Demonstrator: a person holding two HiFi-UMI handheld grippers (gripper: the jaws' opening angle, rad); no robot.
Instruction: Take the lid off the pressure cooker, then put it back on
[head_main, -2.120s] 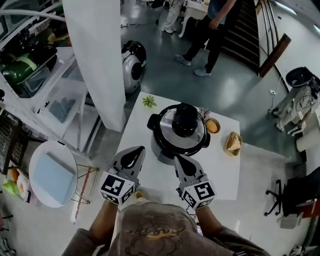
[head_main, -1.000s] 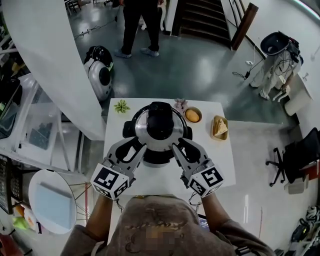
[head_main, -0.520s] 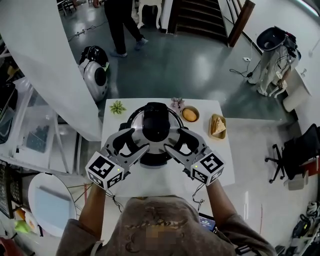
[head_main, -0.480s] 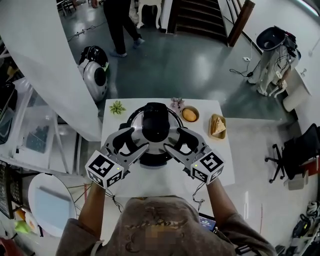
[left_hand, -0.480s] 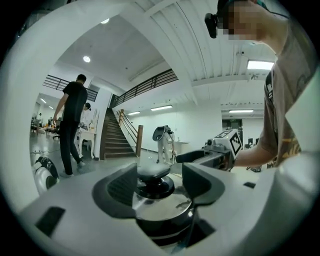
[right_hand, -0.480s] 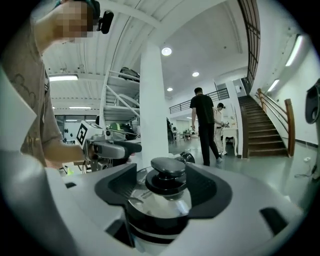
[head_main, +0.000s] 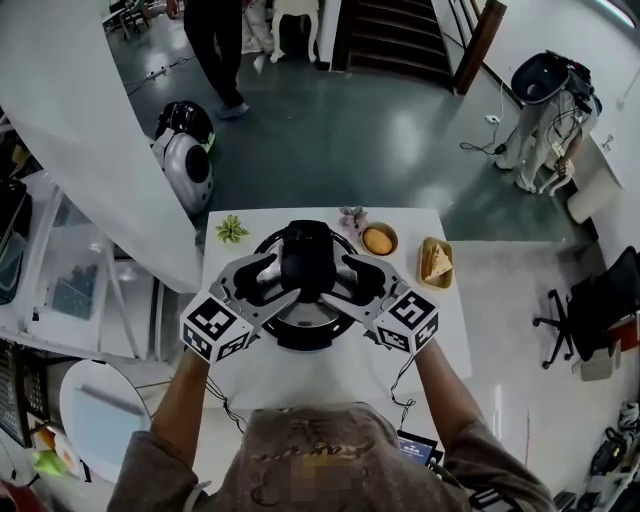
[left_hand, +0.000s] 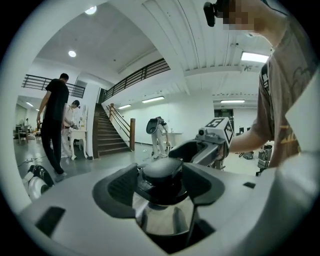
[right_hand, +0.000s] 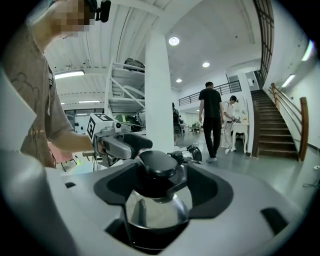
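On the white table (head_main: 335, 375), closer to its far edge than its near one: the pressure cooker (head_main: 300, 338), lid (head_main: 310, 312) on, black knob (head_main: 305, 258) on top at the centre.

Left gripper (head_main: 278, 282): in from the left, jaws spread wide and just been opening, knob between them. Right gripper (head_main: 342, 282): in from the right, facing the other, jaws likewise wide apart and just been opening further, the same knob between them. Pads on both flank the knob closely and seem not to press on it, though the wide-angle gripper views make a light touch hard to rule out.

Edges and room:
- Near side: a broad bare band of table between cooker and near edge, crossed only by the two forearms.
- Left side: a narrow strip to the table edge, then a white pillar (head_main: 90, 130) close beyond it.
- Right side: more bare top, open out to the right edge.
- Far side: tight. A small green plant (head_main: 232, 230) at the far left corner, a small pale thing (head_main: 352, 215) just behind the cooker, a bowl (head_main: 378, 240) with something orange just beside the cooker's far right, and a tray (head_main: 436, 262) of bread right of the bowl near the edge.

Beyond the table: open grey floor, a person (head_main: 215, 40) standing well back.
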